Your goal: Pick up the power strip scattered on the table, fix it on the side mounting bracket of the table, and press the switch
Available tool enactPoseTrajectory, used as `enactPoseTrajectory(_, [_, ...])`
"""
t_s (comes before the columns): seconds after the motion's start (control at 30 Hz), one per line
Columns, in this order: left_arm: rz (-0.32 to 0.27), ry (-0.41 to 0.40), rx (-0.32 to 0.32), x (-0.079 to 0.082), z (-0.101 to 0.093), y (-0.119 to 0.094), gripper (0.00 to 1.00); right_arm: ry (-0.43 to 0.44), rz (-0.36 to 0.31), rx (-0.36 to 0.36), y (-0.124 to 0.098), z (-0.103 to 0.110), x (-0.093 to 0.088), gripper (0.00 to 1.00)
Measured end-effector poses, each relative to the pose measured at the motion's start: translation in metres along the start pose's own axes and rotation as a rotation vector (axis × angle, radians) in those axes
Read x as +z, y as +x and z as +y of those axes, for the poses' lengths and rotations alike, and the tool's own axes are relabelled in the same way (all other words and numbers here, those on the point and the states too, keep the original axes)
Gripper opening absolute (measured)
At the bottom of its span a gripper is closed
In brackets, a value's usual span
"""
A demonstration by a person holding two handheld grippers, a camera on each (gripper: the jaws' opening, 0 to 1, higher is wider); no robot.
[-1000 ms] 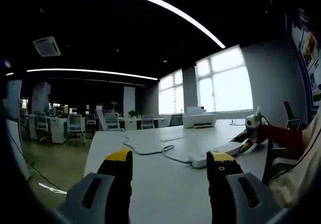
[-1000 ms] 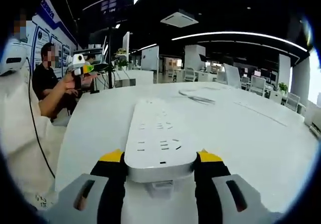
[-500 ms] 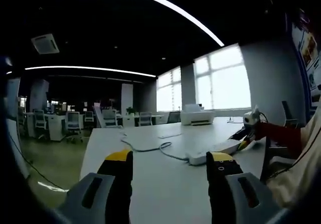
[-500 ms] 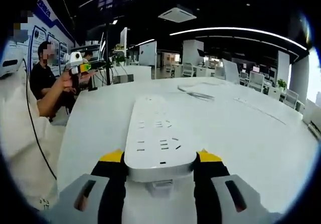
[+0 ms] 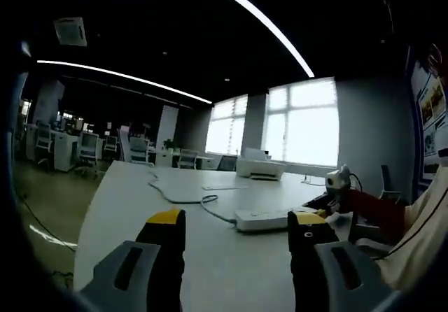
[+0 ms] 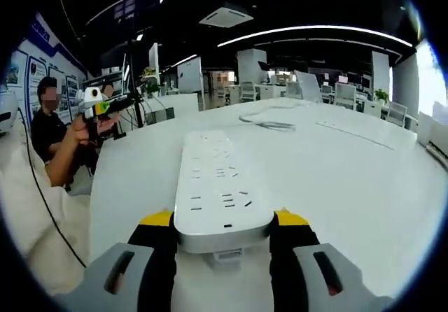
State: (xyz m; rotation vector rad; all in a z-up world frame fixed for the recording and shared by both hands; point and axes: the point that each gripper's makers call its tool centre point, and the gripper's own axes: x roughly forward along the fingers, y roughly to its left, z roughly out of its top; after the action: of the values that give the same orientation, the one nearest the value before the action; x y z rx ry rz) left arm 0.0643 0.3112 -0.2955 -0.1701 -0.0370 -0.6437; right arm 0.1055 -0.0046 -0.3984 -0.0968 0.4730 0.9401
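A white power strip (image 6: 220, 186) lies lengthwise over the white table (image 6: 350, 186), and my right gripper (image 6: 224, 222) is shut on its near end. Its cable (image 6: 269, 123) curls on the table further off. At the left of the right gripper view a hand holds my left gripper (image 6: 105, 105) above the table's edge. In the left gripper view my left gripper (image 5: 238, 221) stands open with nothing between its yellow-tipped fingers. Beyond it the power strip (image 5: 269, 219) shows side-on, its cable (image 5: 185, 196) trailing left, and the right gripper (image 5: 329, 199) holds its right end.
A white printer (image 5: 260, 167) stands at the table's far end, with a flat sheet (image 5: 222, 186) nearby. Office desks and chairs (image 5: 84, 147) fill the room behind. A person (image 6: 45, 123) sits beside the table on the left of the right gripper view.
Both cameras have shifted, the left one more, so the strip now looks side-on there. The right gripper keeps its hold on the strip; the left gripper stays open.
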Motion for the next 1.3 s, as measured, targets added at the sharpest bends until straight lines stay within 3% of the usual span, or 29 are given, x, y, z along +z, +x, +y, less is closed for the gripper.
enactPoseTrajectory(0.13, [0.002,-0.012,0.006,-0.001,-0.001,0.001,0.63,0.052,0.000,-0.008,0.000,0.001,-0.001,0.47])
enactPoseTrajectory(0.33, [-0.034,-0.161,0.019,0.000,0.000,0.007,0.60,0.125,-0.010,-0.018,0.000,0.003,-0.001,0.47])
enactPoseTrajectory(0.6, [-0.029,-0.246,0.037,-0.004,0.000,0.014,0.64,0.197,-0.017,-0.048,-0.001,0.012,0.002,0.47])
enactPoseTrajectory(0.73, [-0.036,-0.347,0.066,-0.005,0.005,0.015,0.52,0.217,-0.014,-0.066,0.000,0.016,0.003,0.47])
enactPoseTrajectory(0.87, [-0.032,-0.389,0.072,-0.005,0.006,0.017,0.64,0.232,-0.008,-0.093,0.001,0.020,0.003,0.47])
enactPoseTrajectory(1.3, [-0.017,-0.534,0.086,-0.008,-0.001,0.025,0.68,0.262,0.001,-0.158,0.001,0.032,0.006,0.47])
